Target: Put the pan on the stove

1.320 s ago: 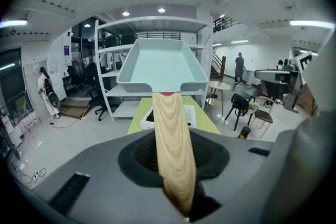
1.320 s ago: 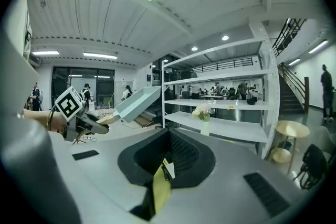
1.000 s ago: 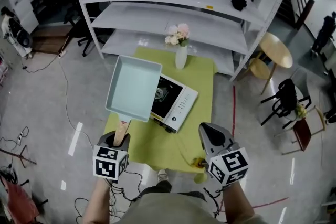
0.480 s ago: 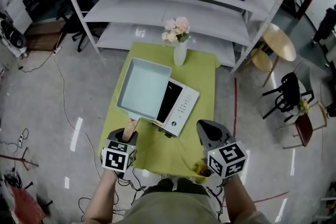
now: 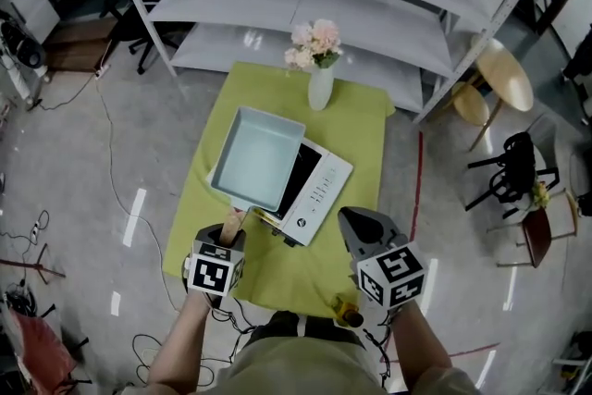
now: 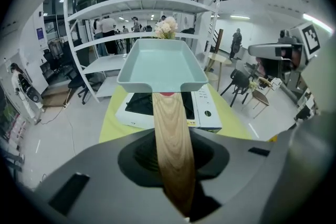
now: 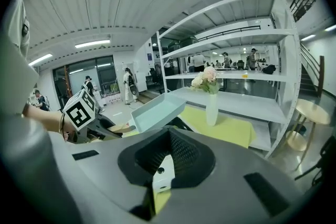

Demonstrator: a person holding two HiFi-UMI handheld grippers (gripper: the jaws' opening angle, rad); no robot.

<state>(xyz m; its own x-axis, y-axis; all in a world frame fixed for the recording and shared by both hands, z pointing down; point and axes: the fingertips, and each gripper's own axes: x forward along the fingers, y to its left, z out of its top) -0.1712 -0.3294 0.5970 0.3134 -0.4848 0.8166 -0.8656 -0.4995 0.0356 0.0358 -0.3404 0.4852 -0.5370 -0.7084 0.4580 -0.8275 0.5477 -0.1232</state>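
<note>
A pale teal rectangular pan (image 5: 257,158) hangs tilted over the left part of the white stove (image 5: 319,191), which sits on the green tablecloth (image 5: 356,134). My left gripper (image 5: 227,240) is shut on the pan's wooden handle (image 5: 232,223). In the left gripper view the handle (image 6: 170,134) runs up from between the jaws to the pan (image 6: 161,63), with the stove (image 6: 206,112) beneath it. Whether the pan touches the stove I cannot tell. My right gripper (image 5: 356,222) hovers at the table's near right, shut and holding nothing. In its own view the pan (image 7: 157,111) lies ahead to the left.
A white vase of flowers (image 5: 320,88) stands at the table's far edge. White shelving (image 5: 305,5) rises behind it. A round wooden table (image 5: 504,79) and dark chairs (image 5: 507,176) stand to the right. A small yellow thing (image 5: 349,310) lies at the near edge.
The pan has come down and moved right, from beyond the table's left side to over the stove. Both grippers have sunk toward the table.
</note>
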